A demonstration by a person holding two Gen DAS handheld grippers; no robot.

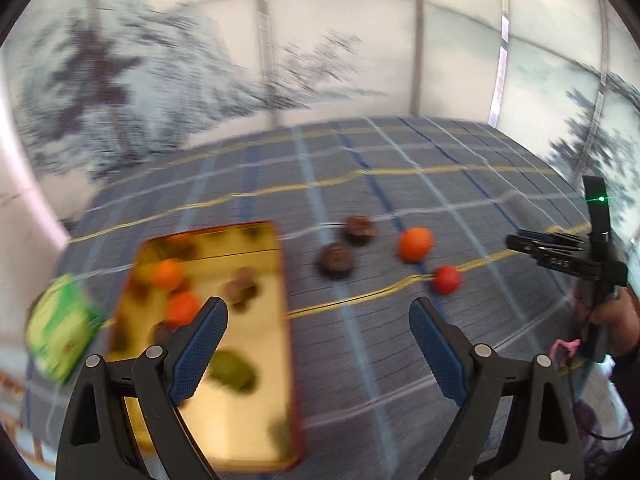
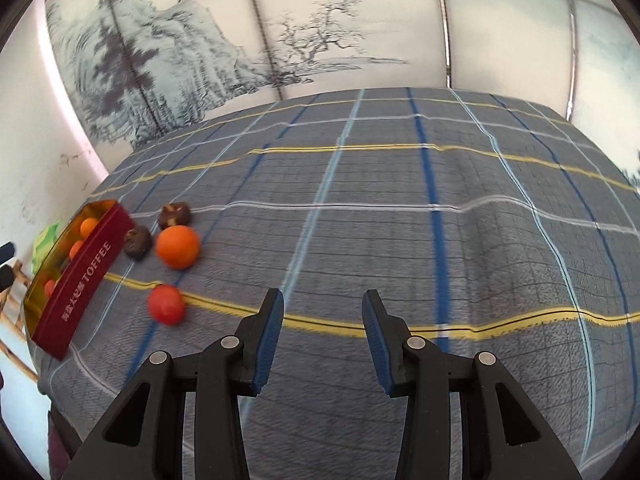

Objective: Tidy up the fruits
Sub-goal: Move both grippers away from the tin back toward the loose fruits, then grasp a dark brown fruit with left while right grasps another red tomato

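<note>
Painted landscape panels back a surface under a grey plaid cloth (image 2: pixel 360 220); it may be a bed or a desk, and the pictures do not settle which.

A gold-lined toffee tin (image 1: pixel 240 420), maroon outside, sits at the left. It already holds several fruits, among them an orange one (image 1: pixel 166 274), a red-orange one (image 1: pixel 182 308) and a dark green one (image 1: pixel 232 368). A green packet (image 1: pixel 60 332) lies just beside its far-left side.

Four pieces remain on the cloth, right of the tin:
- large orange fruit (image 2: pixel 177 247)
- small red fruit (image 2: pixel 166 304)
- two dark brown fruits (image 2: pixel 137 242) and (image 2: pixel 174 215), close together, nearest the tin.

Left claw (image 1: pixel 318 320): jaws spread wide, empty, hovering over the tin's right edge. The left view is motion-blurred.
Right claw (image 2: pixel 323 312): jaws parted, empty, well to the right of the loose fruit.

Assessment: the sorting appears roughly half done, and the step in hand is probably a fresh pick.

Recommendations:
- Take the red fruit first; it stands apart from the others.
- Centre the jaws on its widest part before closing.
- Close gently, as round fruit may roll or bruise.
- For the brown pair, approach from the open side so the orange fruit is not knocked.
- Release low over a bare patch of the tin.
</note>
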